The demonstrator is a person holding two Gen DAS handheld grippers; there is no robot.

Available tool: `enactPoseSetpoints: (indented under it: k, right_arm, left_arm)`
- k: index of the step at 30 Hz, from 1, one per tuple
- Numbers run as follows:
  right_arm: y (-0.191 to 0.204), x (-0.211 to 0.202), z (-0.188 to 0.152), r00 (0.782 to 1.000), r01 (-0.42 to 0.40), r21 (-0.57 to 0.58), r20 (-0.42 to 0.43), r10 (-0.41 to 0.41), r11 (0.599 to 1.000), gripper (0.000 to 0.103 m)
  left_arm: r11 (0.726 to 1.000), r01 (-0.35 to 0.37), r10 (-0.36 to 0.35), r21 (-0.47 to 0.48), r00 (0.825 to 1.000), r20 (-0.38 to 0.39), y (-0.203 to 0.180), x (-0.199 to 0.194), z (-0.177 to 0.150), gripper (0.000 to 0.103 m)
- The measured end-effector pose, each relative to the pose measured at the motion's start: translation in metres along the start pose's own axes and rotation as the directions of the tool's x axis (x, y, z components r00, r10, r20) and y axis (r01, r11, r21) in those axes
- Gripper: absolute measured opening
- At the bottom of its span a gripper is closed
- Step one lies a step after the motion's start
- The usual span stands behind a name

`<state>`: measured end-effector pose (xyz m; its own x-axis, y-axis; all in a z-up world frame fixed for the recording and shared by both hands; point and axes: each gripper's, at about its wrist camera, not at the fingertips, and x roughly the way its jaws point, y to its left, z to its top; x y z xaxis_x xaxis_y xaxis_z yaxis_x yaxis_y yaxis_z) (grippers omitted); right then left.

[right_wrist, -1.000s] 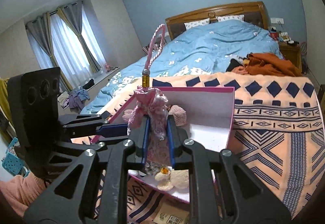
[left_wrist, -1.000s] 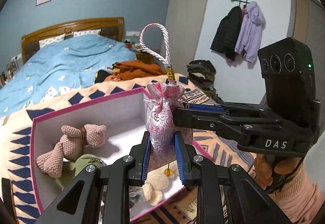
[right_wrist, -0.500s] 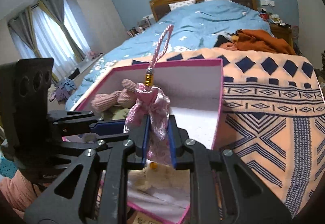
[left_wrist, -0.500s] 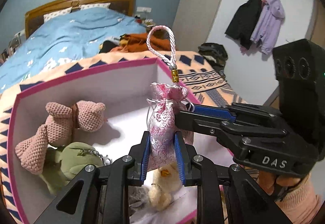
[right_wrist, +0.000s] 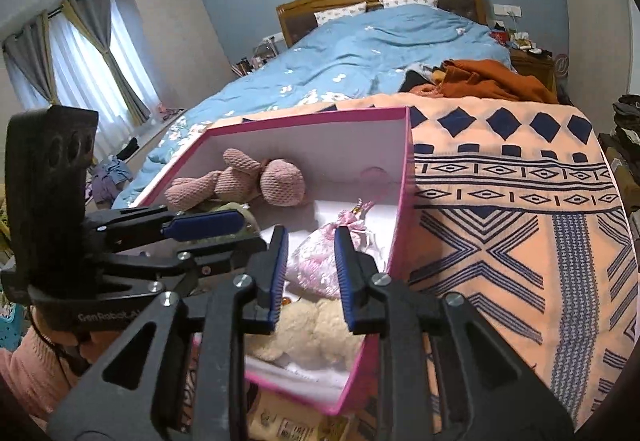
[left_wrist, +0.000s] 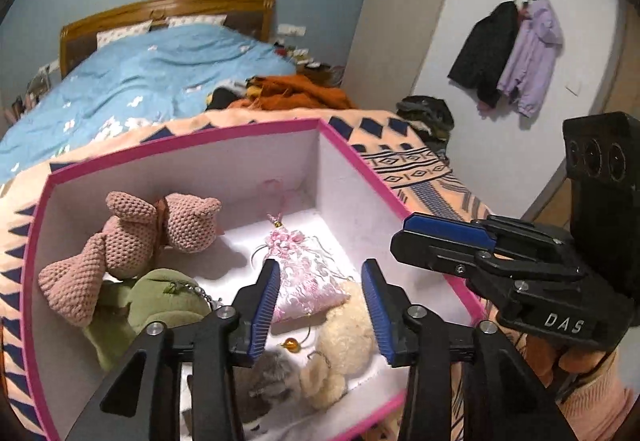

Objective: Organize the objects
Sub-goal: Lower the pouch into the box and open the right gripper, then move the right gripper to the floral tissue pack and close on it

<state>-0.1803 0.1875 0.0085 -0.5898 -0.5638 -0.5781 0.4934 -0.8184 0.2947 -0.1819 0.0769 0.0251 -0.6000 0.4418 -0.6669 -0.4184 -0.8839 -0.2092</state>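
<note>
A pink brocade pouch (left_wrist: 310,275) with a cord loop lies on the white floor of the pink-rimmed box (left_wrist: 180,145), also seen in the right wrist view (right_wrist: 320,255). My left gripper (left_wrist: 320,305) is open just above it, touching nothing. My right gripper (right_wrist: 311,273) is open too, hovering over the same pouch. In the box lie a pink crocheted bear (left_wrist: 132,237), a green plush (left_wrist: 156,301), a cream plush (left_wrist: 346,333) and a grey plush (left_wrist: 272,389).
The box (right_wrist: 404,201) rests on an orange blanket with navy patterns (right_wrist: 520,221). Behind it is a bed with a blue duvet (right_wrist: 380,49) and orange clothes (right_wrist: 488,81). Coats hang on the right wall (left_wrist: 508,53).
Both grippers held the pouch upright over the box, lowered it, then opened. The pouch now lies on its side on the box floor.
</note>
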Motion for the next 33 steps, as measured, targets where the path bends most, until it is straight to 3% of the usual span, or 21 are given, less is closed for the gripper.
enactPoseSetpoints:
  k: [4,9,17,23,33]
  right_arm:
    - [0.009,-0.022,-0.008,0.999,-0.036,-0.008,0.038,0.036,0.999,0.038]
    - [0.015,-0.051,-0.022,0.994,-0.074,-0.012,0.079,0.075,0.997,0.04]
    - [0.014,-0.079,-0.061,0.992,-0.106,0.012,0.067,0.105,0.994,0.044]
    - [0.011,-0.084,-0.092,0.991,-0.13,0.055,0.033,0.128,0.99,0.044]
    - [0.011,-0.07,-0.135,0.988,-0.135,0.111,-0.064,0.143,0.985,0.044]
  left_arm:
    - [0.999,0.019,-0.021,0.035,0.997,0.073,-0.008,-0.028,-0.012,0.054]
    - [0.997,0.018,-0.029,0.072,0.987,0.156,-0.019,-0.065,-0.027,0.066]
    - [0.993,0.002,-0.027,0.121,0.979,0.204,-0.035,-0.094,-0.057,0.07]
    - [0.994,0.021,-0.039,0.109,0.985,0.165,-0.039,-0.088,-0.084,0.074]
    - [0.997,0.041,-0.042,0.064,0.999,0.013,-0.045,-0.054,-0.138,0.074]
